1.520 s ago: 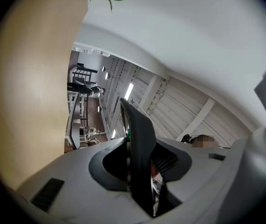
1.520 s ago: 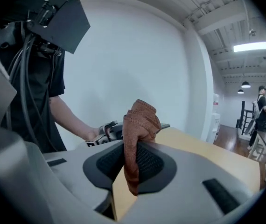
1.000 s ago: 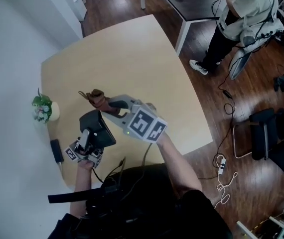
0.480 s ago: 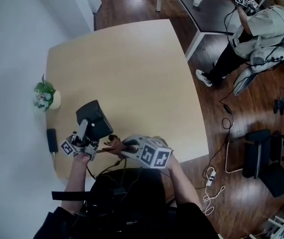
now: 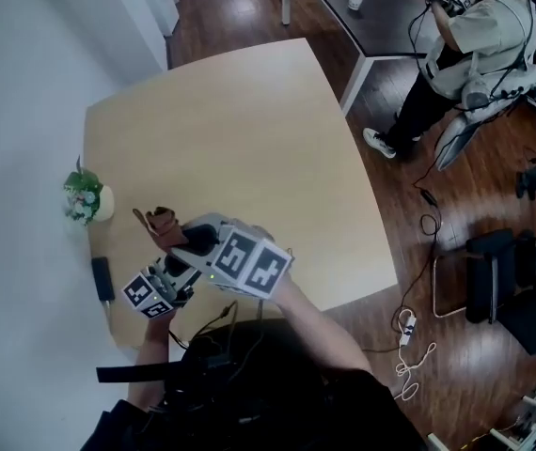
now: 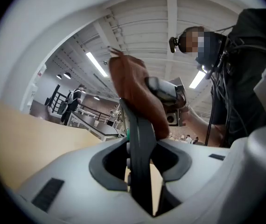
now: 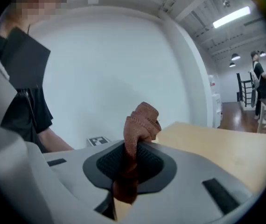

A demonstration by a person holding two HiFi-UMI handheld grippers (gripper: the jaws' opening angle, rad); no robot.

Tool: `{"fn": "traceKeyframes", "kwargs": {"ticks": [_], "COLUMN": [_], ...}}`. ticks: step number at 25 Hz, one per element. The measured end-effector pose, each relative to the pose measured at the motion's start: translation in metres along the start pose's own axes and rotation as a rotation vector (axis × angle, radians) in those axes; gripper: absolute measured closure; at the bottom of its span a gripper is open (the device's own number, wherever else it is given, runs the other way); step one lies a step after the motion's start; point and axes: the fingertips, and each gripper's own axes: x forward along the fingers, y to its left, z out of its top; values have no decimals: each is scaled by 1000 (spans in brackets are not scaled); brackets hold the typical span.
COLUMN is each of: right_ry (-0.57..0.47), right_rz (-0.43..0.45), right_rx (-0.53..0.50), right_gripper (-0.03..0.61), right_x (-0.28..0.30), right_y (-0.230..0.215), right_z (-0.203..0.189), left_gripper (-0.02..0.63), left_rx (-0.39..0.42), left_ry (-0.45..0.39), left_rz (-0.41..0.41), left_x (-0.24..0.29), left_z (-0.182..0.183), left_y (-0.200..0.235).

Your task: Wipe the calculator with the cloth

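While your left gripper [image 6: 142, 160] is clamped on the calculator [image 6: 140, 134], which stands on its thin edge between the jaws, your right gripper [image 7: 130, 160] is squeezed tight on the brown cloth [image 7: 140, 122]. The cloth is right by the calculator's far end, at 12 o'clock in the left gripper view. Both are over the table [image 5: 249, 130], near its 7 o'clock corner.

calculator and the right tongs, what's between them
The cloth, gripped in the right tongs and lying over the top edge of the calculator; the left gripper view shows it.
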Motion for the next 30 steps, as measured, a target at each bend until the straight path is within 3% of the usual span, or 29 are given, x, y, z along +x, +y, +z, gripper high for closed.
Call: {"fn": "traceKeyframes", "kwargs": {"ticks": [2, 5, 7, 10, 12, 15, 17, 20, 22, 24, 26, 28, 30], "right_ry": [54, 49, 78, 231, 284, 243, 207, 145, 160, 241, 340, 368, 350], "right_rz": [-40, -116, -164, -260, -298, -288, -261, -172, -100, -58, -51, -57, -99], "right_rx": [15, 109, 179, 252, 311, 346, 287, 145, 58, -14, -49, -9, 65], "right_gripper": [508, 508, 508, 511, 512, 512, 512, 512, 512, 511, 511, 508, 508], "right_x": [3, -16, -36, -64, -79, -84, -77, -51, -25, 3, 22, 26, 18], "right_y": [-7, -37, -58, -82, -85, -78, -72, -47, -21, -3, 0, -9, -29], "right_z": [-20, -52, -85, -161, -198, -197, -170, -101, -65, -57, -73, -89, -99], "left_gripper": [474, 476, 474, 471, 472, 471, 472, 472, 472, 472, 473, 474, 474], "left_rx": [5, -48, -114, -262, -311, -282, -234, -76, 36, 133, 206, 248, 237], "left_ry": [5, -17, -49, -125, -118, 13, 169, 455, 587, 667, 716, 753, 779], "left_rz": [0, -2, 8, 18, 31, 41, 31, 3, 7, 25, 43, 53, 54], "left_x": [-2, -10, -16, -25, -26, -19, -9, 4, 11, 18, 22, 20, 12], "left_z": [-1, -1, -3, -7, -14, -33, -51, -77, -83, -82, -79, -84, -95], "left_y": [-1, 2, 7, 17, 22, 22, 19, 14, 13, 12, 9, 8, 8]}}
